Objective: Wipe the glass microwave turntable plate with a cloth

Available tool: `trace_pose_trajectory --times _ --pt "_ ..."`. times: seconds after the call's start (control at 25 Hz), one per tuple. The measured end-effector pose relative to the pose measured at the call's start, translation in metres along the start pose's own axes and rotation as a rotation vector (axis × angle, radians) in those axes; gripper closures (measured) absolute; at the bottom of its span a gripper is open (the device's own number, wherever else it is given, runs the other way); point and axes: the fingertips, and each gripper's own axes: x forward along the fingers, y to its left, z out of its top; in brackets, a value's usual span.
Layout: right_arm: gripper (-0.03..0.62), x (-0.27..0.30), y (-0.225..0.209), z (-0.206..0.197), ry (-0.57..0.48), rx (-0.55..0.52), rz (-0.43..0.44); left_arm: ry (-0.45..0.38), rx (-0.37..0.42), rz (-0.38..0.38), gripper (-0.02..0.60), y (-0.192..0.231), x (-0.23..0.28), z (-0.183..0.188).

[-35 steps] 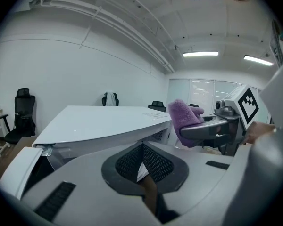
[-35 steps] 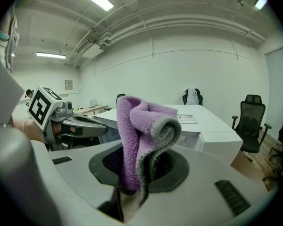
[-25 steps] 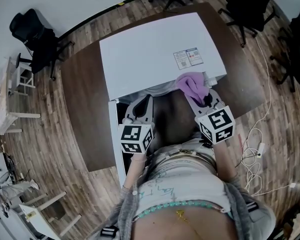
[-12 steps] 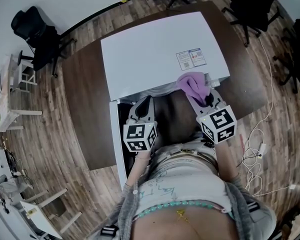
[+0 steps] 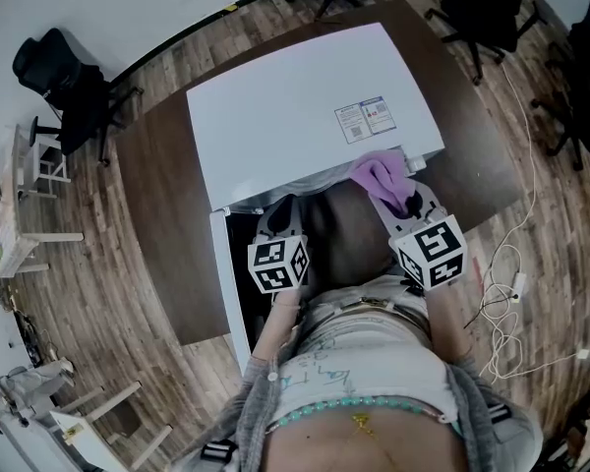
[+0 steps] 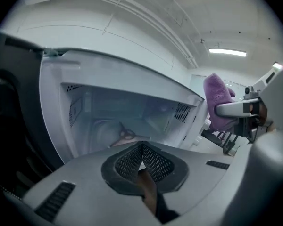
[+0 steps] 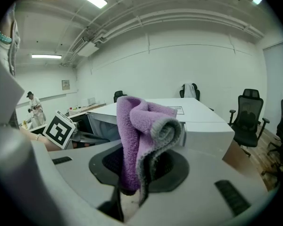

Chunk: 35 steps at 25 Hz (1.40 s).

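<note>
My right gripper (image 7: 136, 175) pinches the purple cloth (image 7: 141, 126) upright; only my left gripper (image 6: 141, 153) (2 jaws together, empty) sees inside the microwave (image 6: 111, 105).

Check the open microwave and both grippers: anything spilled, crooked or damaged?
Nothing stands out. The microwave looks clean inside, no spill visible. The cloth is bunched in the shut right gripper; the left gripper is shut and empty at the opening.
</note>
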Motion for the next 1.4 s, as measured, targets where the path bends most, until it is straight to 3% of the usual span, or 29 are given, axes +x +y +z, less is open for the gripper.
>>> trace_pose_trajectory --times 0.52,0.64,0.72,0.88,1.04,1.2,1.4 --pt "0.490 -0.009 -0.001 -0.019 0.039 0.039 -0.027 0.063 -0.054 0.026 0.569 0.016 0.029 -0.034" --pt "0.490 -0.008 -0.002 -0.022 0.043 0.046 -0.029 0.065 -0.114 0.014 0.569 0.017 0.035 -0.039" --pt "0.490 -0.008 -0.003 -0.024 0.045 0.051 -0.030 0.057 -0.184 0.017 0.569 0.019 0.037 -0.042" --pt "0.490 -0.009 -0.005 -0.028 0.052 0.058 -0.035 0.028 -0.399 0.013 0.567 0.023 0.038 -0.047" --pt "0.490 -0.009 -0.007 -0.030 0.055 0.063 -0.040 0.010 -0.465 0.033 0.563 0.024 0.039 -0.050" --pt "0.490 -0.010 -0.009 -0.031 0.060 0.065 -0.046 0.009 -0.681 0.034 0.448 0.028 0.043 -0.066" --pt "0.490 -0.009 -0.009 -0.035 0.067 0.070 -0.050 0.016 -0.907 0.029 0.401 0.032 0.047 -0.079"
